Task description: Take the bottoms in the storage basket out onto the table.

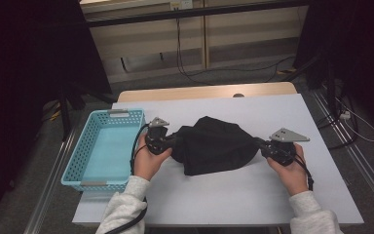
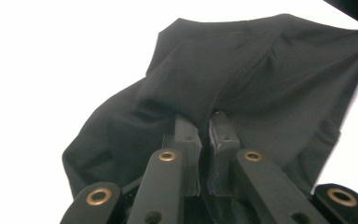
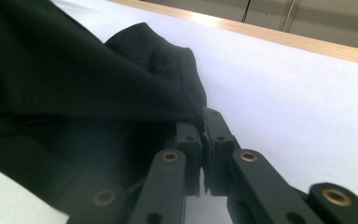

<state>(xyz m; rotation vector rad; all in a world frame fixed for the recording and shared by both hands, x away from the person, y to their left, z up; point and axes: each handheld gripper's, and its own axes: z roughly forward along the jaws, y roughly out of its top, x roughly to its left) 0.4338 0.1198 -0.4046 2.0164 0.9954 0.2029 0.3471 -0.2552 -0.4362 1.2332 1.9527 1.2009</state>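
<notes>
Both tools [image 2: 204, 122] [image 3: 201, 122] pinch black cloth [image 1: 214, 144].

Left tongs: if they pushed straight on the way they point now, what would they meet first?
The black cloth they are already shut on; the left tongs point across the table into its bunched middle. Beyond it, probably, the right tongs.

Light blue perforated basket [image 1: 102, 146] sits just off the left-side fingers, on the white table sheet [image 1: 253, 190], with its outer edge overhanging the sheet. Wooden table edge [image 1: 204, 91] runs well beyond the fingers on the far side. Past it, pale wall panels [image 1: 238, 34] with black cables [image 1: 179, 44] hanging down to a grey floor [image 1: 253, 73]. Dark curtains [image 1: 24, 73] flank both sides.
</notes>
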